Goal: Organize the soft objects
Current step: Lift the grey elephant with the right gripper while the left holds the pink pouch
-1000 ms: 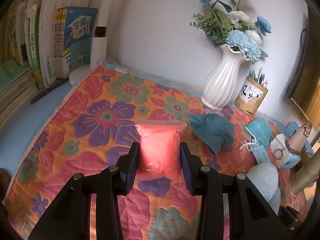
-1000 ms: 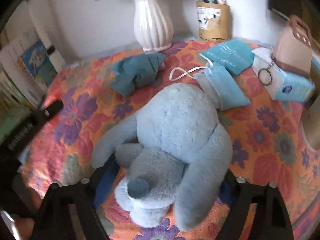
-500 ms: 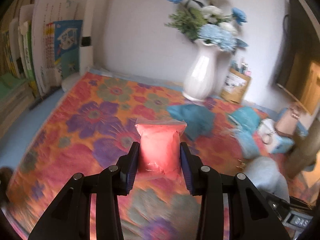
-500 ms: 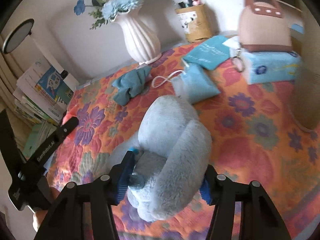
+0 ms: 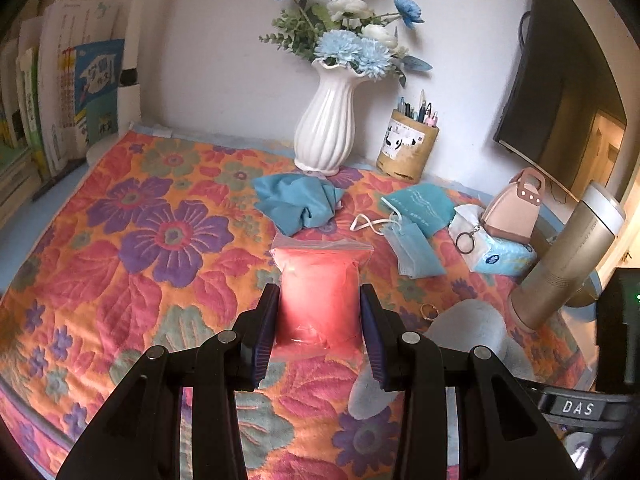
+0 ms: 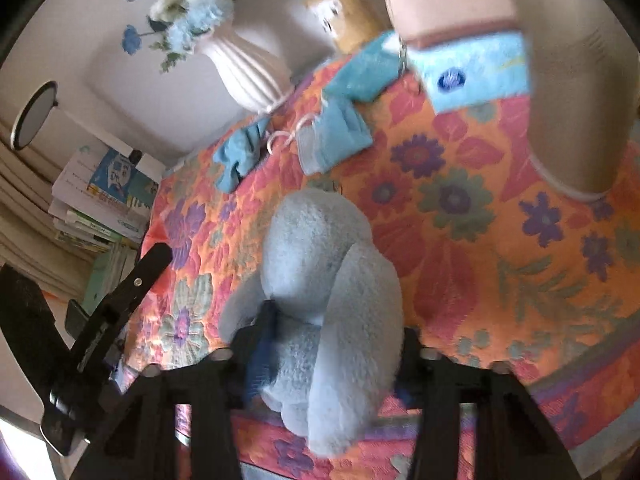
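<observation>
My left gripper (image 5: 319,330) is shut on a pink soft packet in a clear bag (image 5: 319,282), held above the floral cloth (image 5: 132,272). My right gripper (image 6: 332,354) is shut on a pale blue plush toy (image 6: 320,264), lifted and tilted over the cloth's front edge; the plush also shows low right in the left wrist view (image 5: 468,328). A crumpled teal cloth (image 5: 298,202), a blue face mask (image 5: 416,246) and a teal pouch (image 5: 420,204) lie on the cloth near the vase.
A white vase of flowers (image 5: 330,126), a pen holder (image 5: 408,148), a tissue pack (image 5: 500,250) with a pink mini bag (image 5: 516,208) on it, and a gold cylinder (image 5: 564,272) stand at the back and right. Books (image 5: 68,92) stand left.
The left gripper has risen and swung right with the pink packet. The right gripper closed on the plush toy, lifted it and tilted sharply.
</observation>
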